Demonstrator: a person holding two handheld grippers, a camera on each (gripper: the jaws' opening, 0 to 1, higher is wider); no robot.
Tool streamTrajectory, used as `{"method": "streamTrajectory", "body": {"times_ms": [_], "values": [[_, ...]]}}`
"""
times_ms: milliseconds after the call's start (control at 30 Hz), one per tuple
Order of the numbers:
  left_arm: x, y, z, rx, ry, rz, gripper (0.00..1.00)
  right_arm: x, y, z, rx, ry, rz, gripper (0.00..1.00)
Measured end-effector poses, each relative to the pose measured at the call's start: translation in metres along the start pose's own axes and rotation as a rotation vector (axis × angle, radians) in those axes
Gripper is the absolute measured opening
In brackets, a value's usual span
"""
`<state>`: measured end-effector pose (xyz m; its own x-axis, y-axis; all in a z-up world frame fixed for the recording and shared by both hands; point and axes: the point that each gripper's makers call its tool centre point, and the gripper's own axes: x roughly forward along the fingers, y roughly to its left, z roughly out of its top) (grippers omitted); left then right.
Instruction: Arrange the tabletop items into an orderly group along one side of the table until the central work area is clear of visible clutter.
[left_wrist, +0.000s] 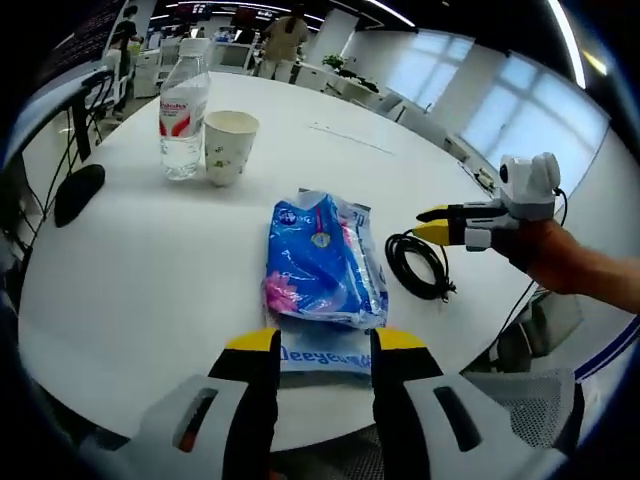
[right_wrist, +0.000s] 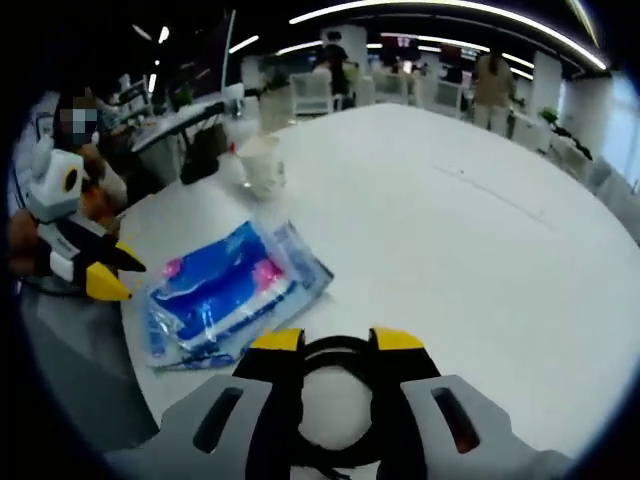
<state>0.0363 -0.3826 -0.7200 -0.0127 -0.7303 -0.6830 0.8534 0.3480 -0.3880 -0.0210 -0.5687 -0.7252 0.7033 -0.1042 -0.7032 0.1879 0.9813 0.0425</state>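
From my left gripper view I see the left gripper (left_wrist: 324, 342) with its yellow-tipped black jaws spread apart, one on each side of the near end of a blue plastic packet of tissues (left_wrist: 323, 262); I cannot tell whether the pads touch the wrapper. The packet lies flat on the round white table (left_wrist: 130, 290), close to the near edge, its long axis running straight away from my jaws toward the table's middle, with the clear printed flap at the near end between the tips. Just to the packet's right lies a coiled black cable (left_wrist: 420, 264), apart from the packet, and the right gripper (left_wrist: 435, 223) comes in from that side, held in a hand (left_wrist: 560, 258), its yellow tips a little parted above the coil. Farther across the table a clear plastic water bottle with a red and white label (left_wrist: 184, 112) stands upright, and a white paper cup (left_wrist: 229, 146) stands just beside it on its right. A black computer mouse (left_wrist: 78, 192) rests near the table's left edge. In my right gripper view the right gripper (right_wrist: 336, 345) is wide open with the cable coil (right_wrist: 338, 350) lying between its tips, nothing clamped. There the packet (right_wrist: 228, 290) lies to the left, angled away to the upper right.
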Motion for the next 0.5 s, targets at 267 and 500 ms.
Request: {"method": "streamTrajectory", "body": {"times_ms": [267, 500], "values": [[-0.001, 0.001, -0.001, -0.011, -0.003, 0.003, 0.34, 0.014, 0.006, 0.016, -0.027, 0.002, 0.054, 0.23], [-0.001, 0.003, -0.001, -0.022, -0.008, 0.008, 0.34, 0.025, 0.003, 0.027, -0.044, 0.004, 0.081, 0.22]]}}
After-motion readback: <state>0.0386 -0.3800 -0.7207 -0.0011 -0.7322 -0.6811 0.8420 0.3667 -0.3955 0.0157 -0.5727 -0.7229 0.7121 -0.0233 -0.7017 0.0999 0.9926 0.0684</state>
